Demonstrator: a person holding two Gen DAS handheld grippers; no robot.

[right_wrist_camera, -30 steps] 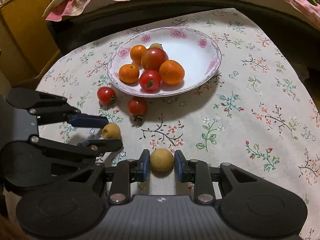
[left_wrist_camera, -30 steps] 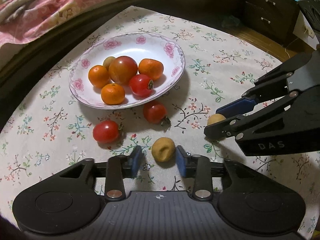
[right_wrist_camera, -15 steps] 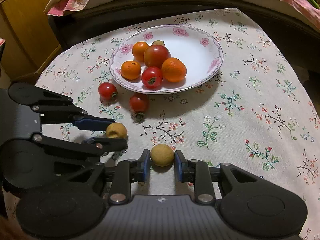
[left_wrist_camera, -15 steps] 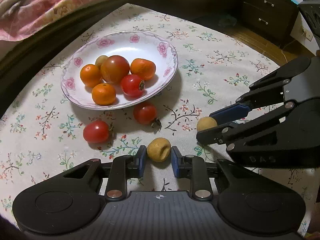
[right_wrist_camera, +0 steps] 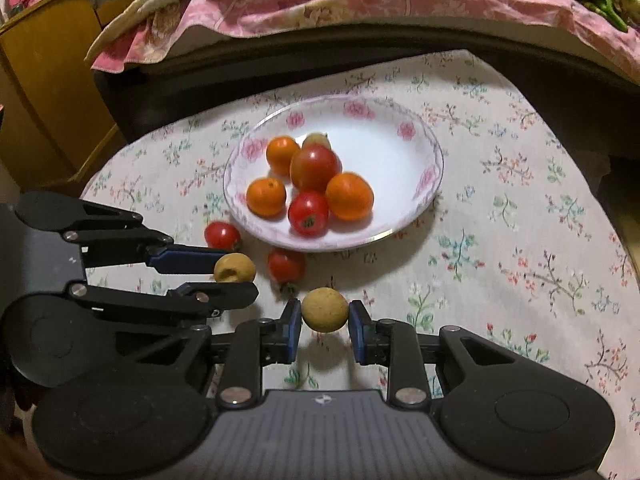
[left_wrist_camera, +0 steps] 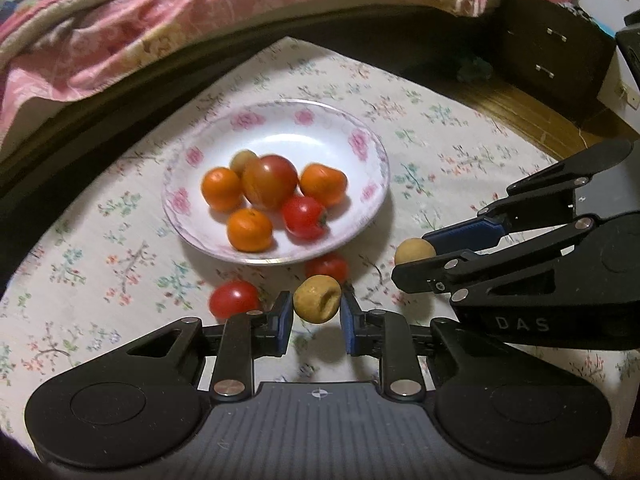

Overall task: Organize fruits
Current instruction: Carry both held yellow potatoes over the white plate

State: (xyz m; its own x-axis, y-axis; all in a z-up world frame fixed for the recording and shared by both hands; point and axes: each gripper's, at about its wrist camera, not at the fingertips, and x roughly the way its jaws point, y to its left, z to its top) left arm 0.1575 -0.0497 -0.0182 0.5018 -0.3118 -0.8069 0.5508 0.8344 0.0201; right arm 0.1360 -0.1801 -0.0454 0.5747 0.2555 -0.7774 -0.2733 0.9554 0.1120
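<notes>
The left gripper (left_wrist_camera: pixel 316 312) held a dimpled tan fruit (left_wrist_camera: pixel 317 298) pinched between its blue pads, lifted clear of the flowered tablecloth (left_wrist_camera: pixel 460 152). The right gripper (right_wrist_camera: pixel 325 324) gripped a smoother tan fruit (right_wrist_camera: pixel 324 309) the same way, also off the cloth. Ahead sat the flowered plate (right_wrist_camera: pixel 420 184) with three oranges, two tomatoes and one small tan fruit. Two loose tomatoes (right_wrist_camera: pixel 222 236) (right_wrist_camera: pixel 285 265) lay on the cloth just beside the plate's near rim.
</notes>
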